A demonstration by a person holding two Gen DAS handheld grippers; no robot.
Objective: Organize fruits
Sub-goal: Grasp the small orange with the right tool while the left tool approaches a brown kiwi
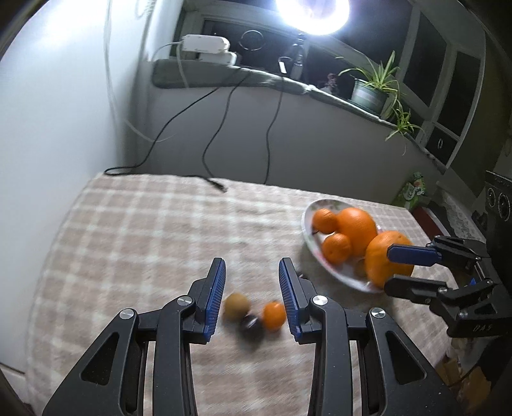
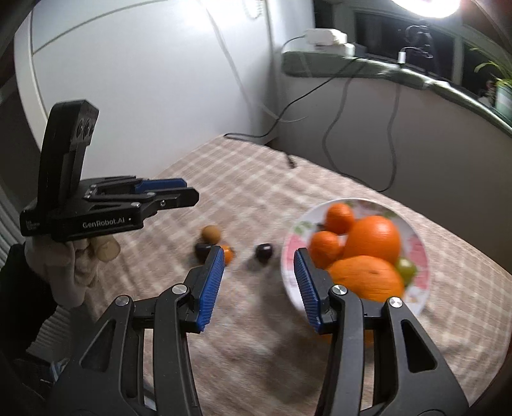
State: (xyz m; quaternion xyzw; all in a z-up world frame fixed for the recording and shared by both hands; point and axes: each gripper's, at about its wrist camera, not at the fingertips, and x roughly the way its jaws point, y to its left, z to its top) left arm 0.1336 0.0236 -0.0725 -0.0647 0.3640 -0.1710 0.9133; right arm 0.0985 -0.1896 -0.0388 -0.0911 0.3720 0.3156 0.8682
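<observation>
A white flowered plate (image 2: 289, 243) on the checked cloth holds two big oranges (image 2: 374, 238), two mandarins (image 2: 324, 244) and a green fruit (image 2: 406, 268). Left of it on the cloth lie a brown fruit (image 2: 210, 233), a dark fruit (image 2: 203, 249), a small orange (image 2: 228, 253) and a second dark fruit (image 2: 264, 251). My left gripper (image 1: 251, 265) hovers open above the brown fruit (image 1: 236, 305), a dark fruit (image 1: 252, 324) and the small orange (image 1: 274, 315), holding nothing. My right gripper (image 2: 259, 256) is open and empty beside the plate (image 1: 307, 224).
Black cables (image 1: 217, 184) trail onto the table's far end. A white wall (image 1: 64, 128) closes the left side. Behind are a sill with a potted plant (image 1: 371, 92) and a bright lamp (image 1: 312, 12). A gloved hand (image 2: 80, 265) holds the left gripper (image 2: 192, 190).
</observation>
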